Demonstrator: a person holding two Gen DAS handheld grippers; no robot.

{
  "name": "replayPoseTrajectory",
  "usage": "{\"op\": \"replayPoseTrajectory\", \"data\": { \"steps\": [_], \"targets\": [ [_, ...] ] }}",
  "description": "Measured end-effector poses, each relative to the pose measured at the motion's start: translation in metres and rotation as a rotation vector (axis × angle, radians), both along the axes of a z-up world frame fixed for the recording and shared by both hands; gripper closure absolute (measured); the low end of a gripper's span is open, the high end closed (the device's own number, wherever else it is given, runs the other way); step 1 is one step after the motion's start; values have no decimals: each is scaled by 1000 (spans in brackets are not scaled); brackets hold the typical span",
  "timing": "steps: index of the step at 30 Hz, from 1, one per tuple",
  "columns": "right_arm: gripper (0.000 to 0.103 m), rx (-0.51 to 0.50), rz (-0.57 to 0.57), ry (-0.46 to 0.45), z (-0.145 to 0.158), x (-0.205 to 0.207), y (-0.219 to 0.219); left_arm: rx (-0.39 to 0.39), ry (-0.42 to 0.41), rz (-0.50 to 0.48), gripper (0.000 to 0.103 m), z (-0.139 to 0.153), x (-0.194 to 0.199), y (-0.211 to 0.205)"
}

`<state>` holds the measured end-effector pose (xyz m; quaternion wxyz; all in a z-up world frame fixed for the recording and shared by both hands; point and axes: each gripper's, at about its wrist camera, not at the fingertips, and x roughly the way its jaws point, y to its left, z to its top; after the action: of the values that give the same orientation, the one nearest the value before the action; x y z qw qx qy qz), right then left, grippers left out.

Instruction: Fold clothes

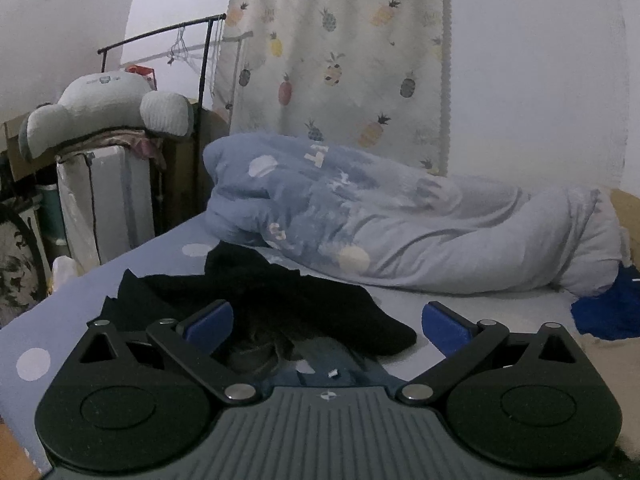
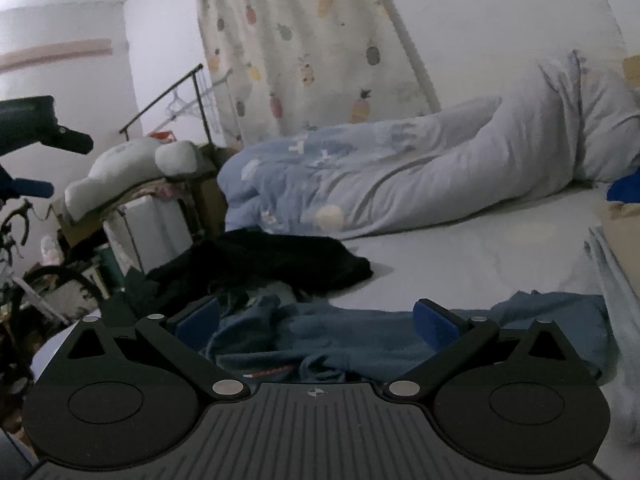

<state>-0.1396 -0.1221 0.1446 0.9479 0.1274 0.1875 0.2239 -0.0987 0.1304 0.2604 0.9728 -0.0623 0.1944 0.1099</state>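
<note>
A crumpled black garment (image 1: pixel 272 304) lies on the pale blue bed sheet (image 1: pixel 80 304), partly over a blue-grey garment (image 1: pixel 340 368). My left gripper (image 1: pixel 326 322) hangs just above them, open, nothing between its blue pads. In the right wrist view the blue-grey garment (image 2: pixel 360 340) spreads flat toward the right, with the black garment (image 2: pixel 272 260) behind it at the left. My right gripper (image 2: pixel 316 322) is open over the blue-grey cloth, apart from it. The left gripper shows at that view's far left edge (image 2: pixel 32 160).
A rolled pale blue duvet (image 1: pixel 400 224) lies across the back of the bed. A bright blue cloth (image 1: pixel 608 312) sits at the right. Off the bed's left side stand a white cabinet (image 1: pixel 104 208) topped by a plush pillow (image 1: pixel 104 108) and a clothes rail (image 1: pixel 160 36). A pineapple-print curtain (image 1: pixel 340 60) hangs behind.
</note>
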Motion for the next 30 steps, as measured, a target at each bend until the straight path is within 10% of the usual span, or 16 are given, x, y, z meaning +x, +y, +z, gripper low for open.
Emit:
{"op": "replayPoseTrajectory", "data": {
  "steps": [4,21,30],
  "targets": [
    [0,14,-2,0,-1,1,-2,-72,41,-169,0,-15,20,20],
    [0,-15,61,56,-24,9,18,-12,241,-279,2,-131,129,82],
    [0,-39,124,95,-53,11,38,86,357,-433,43,-195,178,94]
  ]
}}
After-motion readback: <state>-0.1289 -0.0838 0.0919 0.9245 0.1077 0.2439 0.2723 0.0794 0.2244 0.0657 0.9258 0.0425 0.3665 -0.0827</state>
